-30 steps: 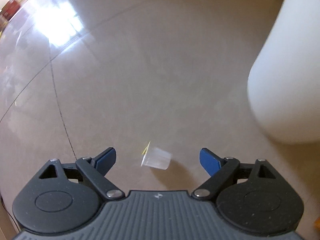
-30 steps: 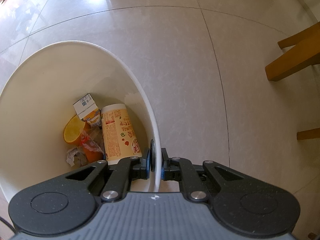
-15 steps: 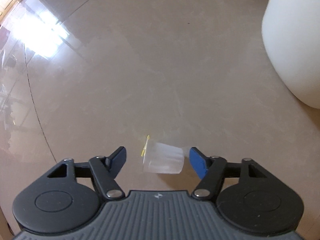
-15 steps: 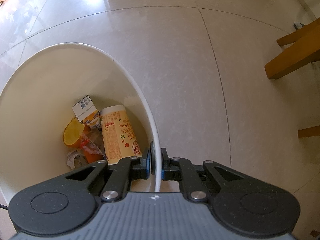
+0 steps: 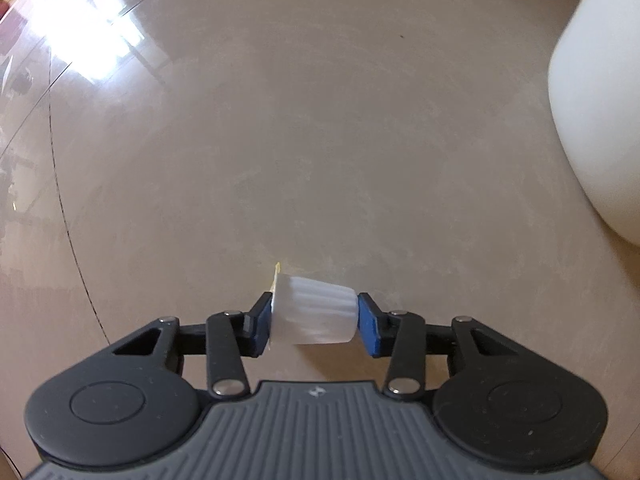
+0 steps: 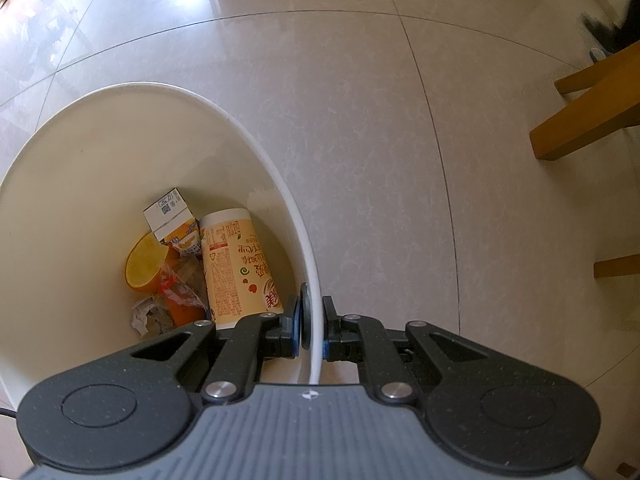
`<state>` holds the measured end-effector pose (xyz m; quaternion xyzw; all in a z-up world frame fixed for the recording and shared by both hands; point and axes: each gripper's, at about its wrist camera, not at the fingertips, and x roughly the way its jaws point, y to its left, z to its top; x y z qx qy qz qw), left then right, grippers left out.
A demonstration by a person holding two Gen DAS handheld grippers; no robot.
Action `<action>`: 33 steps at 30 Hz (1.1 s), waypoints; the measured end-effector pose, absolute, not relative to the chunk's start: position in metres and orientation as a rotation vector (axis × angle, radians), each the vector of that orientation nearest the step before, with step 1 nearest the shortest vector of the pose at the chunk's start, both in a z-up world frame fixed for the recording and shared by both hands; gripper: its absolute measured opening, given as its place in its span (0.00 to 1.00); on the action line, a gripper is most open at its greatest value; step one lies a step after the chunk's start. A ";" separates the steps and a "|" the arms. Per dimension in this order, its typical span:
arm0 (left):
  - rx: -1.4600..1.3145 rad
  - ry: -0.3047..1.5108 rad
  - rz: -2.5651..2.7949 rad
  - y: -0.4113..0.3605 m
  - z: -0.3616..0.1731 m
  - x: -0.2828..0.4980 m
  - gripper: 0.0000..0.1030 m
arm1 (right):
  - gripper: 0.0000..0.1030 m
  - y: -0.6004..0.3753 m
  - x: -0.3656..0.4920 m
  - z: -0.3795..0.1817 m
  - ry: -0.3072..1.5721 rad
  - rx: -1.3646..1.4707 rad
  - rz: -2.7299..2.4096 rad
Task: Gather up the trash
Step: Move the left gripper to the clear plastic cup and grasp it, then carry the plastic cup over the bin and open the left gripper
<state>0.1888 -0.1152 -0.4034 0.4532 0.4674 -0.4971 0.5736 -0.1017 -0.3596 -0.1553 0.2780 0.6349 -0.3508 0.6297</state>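
The left gripper (image 5: 314, 322) has just been closing and its blue pads now clamp a small ribbed white plastic cup (image 5: 313, 314) lying on its side on the glossy beige tile floor (image 5: 304, 120). Thin and springy, the cup could crumple or squirt out if squeezed harder. The right gripper (image 6: 312, 330) pinches the smooth rim of the white trash bin (image 6: 256, 152), to the cup's right
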 end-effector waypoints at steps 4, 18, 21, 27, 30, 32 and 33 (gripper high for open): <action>1.062 1.095 -1.152 -0.116 -0.396 0.191 0.42 | 0.11 -0.360 -0.102 -0.155 1.453 0.638 -0.805; 0.974 1.127 -1.088 -0.132 -0.325 0.193 0.42 | 0.11 -0.361 -0.102 -0.157 1.464 0.645 -0.802; 0.978 1.139 -1.086 -0.137 -0.298 0.186 0.42 | 0.11 -0.362 -0.102 -0.157 1.464 0.653 -0.806; 0.949 1.141 -1.171 -0.151 -0.230 0.163 0.42 | 0.11 -0.361 -0.102 -0.157 1.466 0.652 -0.807; 0.906 1.123 -1.252 -0.160 -0.190 0.149 0.42 | 0.12 -0.361 -0.102 -0.157 1.465 0.653 -0.806; 0.887 1.105 -1.303 -0.167 -0.167 0.137 0.42 | 0.11 -0.361 -0.102 -0.157 1.465 0.650 -0.804; 0.877 1.098 -1.330 -0.172 -0.155 0.130 0.42 | 0.11 -0.361 -0.102 -0.157 1.467 0.647 -0.801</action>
